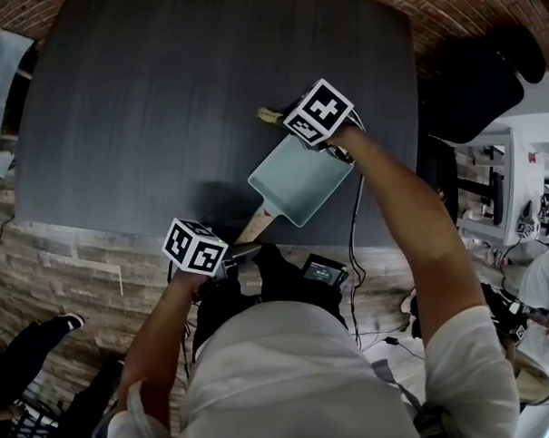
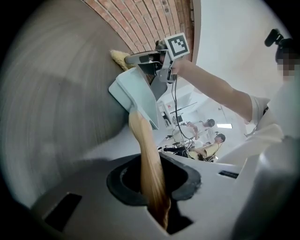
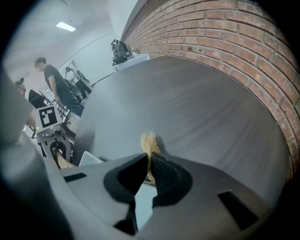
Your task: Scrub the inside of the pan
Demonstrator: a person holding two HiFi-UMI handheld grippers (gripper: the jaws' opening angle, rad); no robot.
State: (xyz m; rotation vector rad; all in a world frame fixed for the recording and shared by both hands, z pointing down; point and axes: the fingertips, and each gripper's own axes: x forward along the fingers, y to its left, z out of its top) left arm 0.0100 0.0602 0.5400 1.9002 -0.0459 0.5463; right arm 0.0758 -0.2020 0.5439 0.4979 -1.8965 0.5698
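While my left gripper (image 2: 157,192) clamps handle (image 2: 142,140) to steady pan (image 1: 299,180), right gripper (image 3: 149,169) pinches scrubber (image 3: 150,141) at its 11 o'clock.

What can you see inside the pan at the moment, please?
The pan shows a bare pale-blue inside. Its far corner is covered by the right tongs, shut on a tan scrubber.

Pan: your pale blue square pan (image 1: 299,180) sits over the near part of the dark table (image 1: 170,118), inside facing up.
Handle: its light wooden handle (image 1: 256,224) points back at you, clamped in your left gripper (image 2: 154,187).
Scrubber: a tan fibrous scrubber (image 3: 150,140), pinched in your right gripper (image 3: 149,173), is at the pan's far rim.
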